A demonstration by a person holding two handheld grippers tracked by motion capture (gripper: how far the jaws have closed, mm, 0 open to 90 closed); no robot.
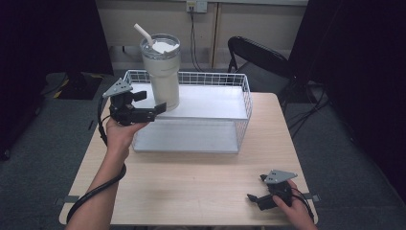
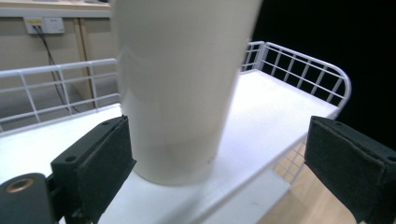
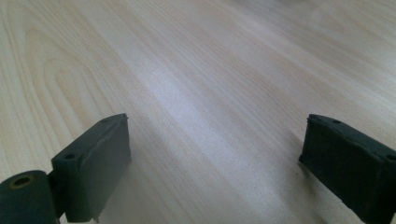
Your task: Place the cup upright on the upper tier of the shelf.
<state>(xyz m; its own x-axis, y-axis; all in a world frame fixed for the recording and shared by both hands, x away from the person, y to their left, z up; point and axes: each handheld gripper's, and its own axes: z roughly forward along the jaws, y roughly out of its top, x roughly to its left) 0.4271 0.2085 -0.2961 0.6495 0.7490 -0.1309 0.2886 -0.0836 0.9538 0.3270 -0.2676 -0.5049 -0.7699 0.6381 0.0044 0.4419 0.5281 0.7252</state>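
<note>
Two tools work over a pale wooden counter [image 1: 191, 187], and around it the room holds grey floor, a black folding chair [image 1: 258, 60] behind the far right corner, and a wall socket [image 1: 196, 5] with a cable hanging from it. At the left of the high view, the person's left hand [image 1: 119, 134] raises the left tool [image 1: 152, 103] to the near left corner of a white wire basket [image 1: 242, 103], which stands on the far half of the counter with a raised white shelf inside it. On that shelf, at its left end, stands a tall cream tumbler [image 1: 163, 76], upright, with a clear lid and a white straw [image 1: 142, 34] leaning to the left. In the left gripper view the tumbler [image 2: 182, 88] sits between the spread jaws: the left pad lies right against its lower wall, perhaps touching, while the right pad stands well apart from it, so the tool is wide open and pinches nothing. The basket's wire rim rises behind and beside the tumbler. Further right, near the counter's front right corner, the right hand [image 1: 299, 211] holds the right tool [image 1: 256, 189] low over bare wood; in the right gripper view its jaws are spread wide with only counter between them.
</note>
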